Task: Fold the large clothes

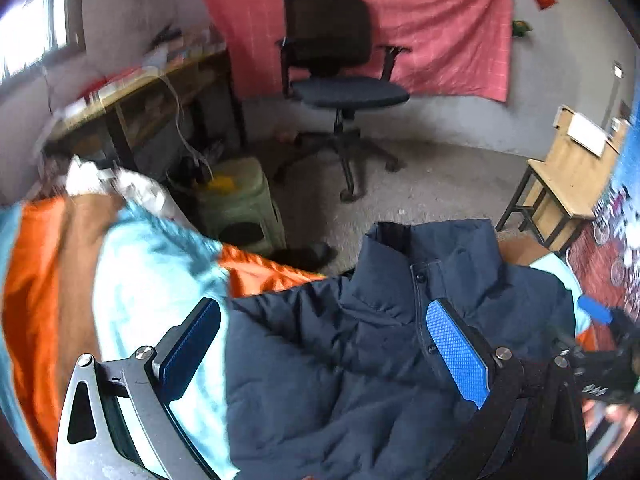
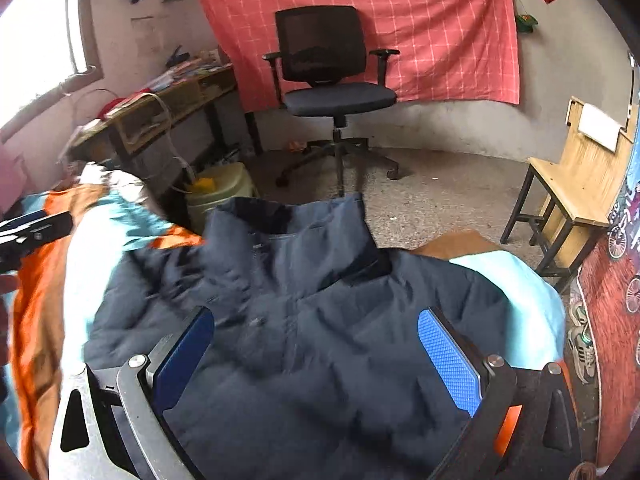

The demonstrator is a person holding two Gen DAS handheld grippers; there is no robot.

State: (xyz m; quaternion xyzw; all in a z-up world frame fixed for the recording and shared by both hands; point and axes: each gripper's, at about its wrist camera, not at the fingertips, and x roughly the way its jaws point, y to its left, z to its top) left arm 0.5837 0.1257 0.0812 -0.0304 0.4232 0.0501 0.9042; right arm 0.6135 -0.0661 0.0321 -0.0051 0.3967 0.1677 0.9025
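A dark navy puffer jacket [image 1: 360,344] lies spread on a bed with an orange, brown and light-blue cover [image 1: 132,280], its collar toward the room. My left gripper [image 1: 324,344] is open and empty, hovering over the jacket's left part, blue pads wide apart. In the right wrist view the same jacket [image 2: 320,320] lies collar away, and my right gripper [image 2: 316,352] is open and empty above its middle. The right gripper also shows at the right edge of the left wrist view [image 1: 600,344]. The left gripper shows at the left edge of the right wrist view [image 2: 32,232].
A black office chair [image 2: 332,80] stands before a red cloth on the wall. A cluttered desk [image 2: 160,108] is at left, a pale green container [image 2: 220,192] by the bed, a wooden chair [image 2: 576,188] at right, and sneakers [image 2: 580,344] lie beside the bed.
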